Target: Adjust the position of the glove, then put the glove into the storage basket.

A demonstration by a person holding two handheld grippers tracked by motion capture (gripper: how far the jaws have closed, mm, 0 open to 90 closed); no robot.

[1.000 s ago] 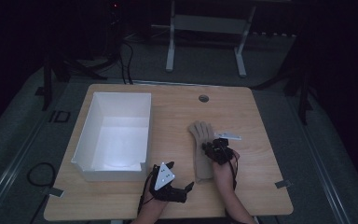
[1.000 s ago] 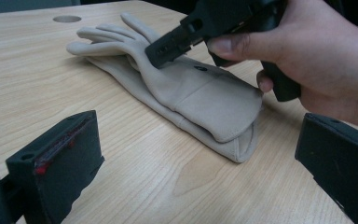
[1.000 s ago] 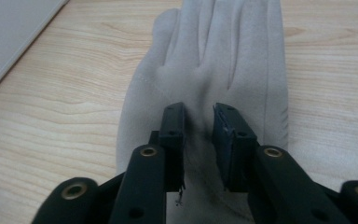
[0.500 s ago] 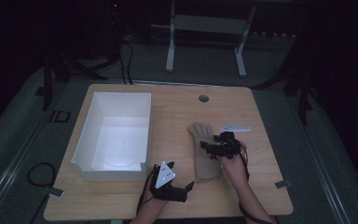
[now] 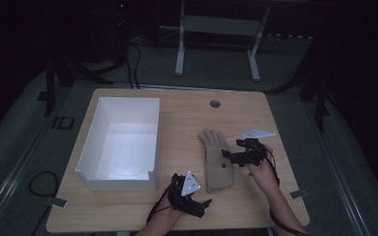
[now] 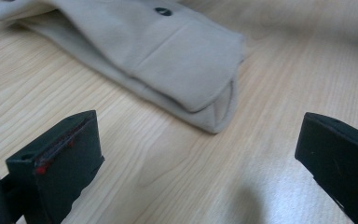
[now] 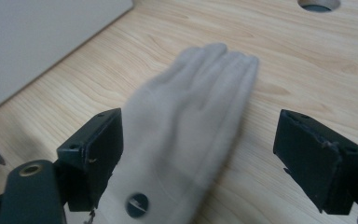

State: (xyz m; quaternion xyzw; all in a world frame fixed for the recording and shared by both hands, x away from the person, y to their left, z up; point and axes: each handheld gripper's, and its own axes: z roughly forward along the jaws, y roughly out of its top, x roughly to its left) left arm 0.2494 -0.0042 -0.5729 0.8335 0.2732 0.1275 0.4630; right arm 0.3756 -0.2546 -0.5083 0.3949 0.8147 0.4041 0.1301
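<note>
At the near edge of a wooden table (image 5: 275,113), a person's two hands each hold a black two-jaw gripper. The left gripper (image 5: 193,201) sits nearest, jaws spread wide and holding nothing. In the left gripper view its jaws frame bare wood, with the cuff end of a beige glove (image 6: 168,56) lying just beyond them.

A little farther and to the right, the right gripper (image 5: 232,157) hovers at the glove's right side, jaws also wide and not gripping anything. In the right gripper view the glove (image 7: 186,121) lies between the jaws, fingers pointing away, blurred. The glove (image 5: 216,160) lies flat at mid-table, cuff near, fingertips far, with a small dark button on it.

To its left stands an open white box (image 5: 120,142), nothing visible inside. A round hole (image 5: 215,103) sits near the far edge.

Likely risks: a jaw closing on only the top fabric layer, so the limp glove sags or slips free; or a jaw scraping the wood and pushing the glove away.

No brand, label or readable writing is visible.
</note>
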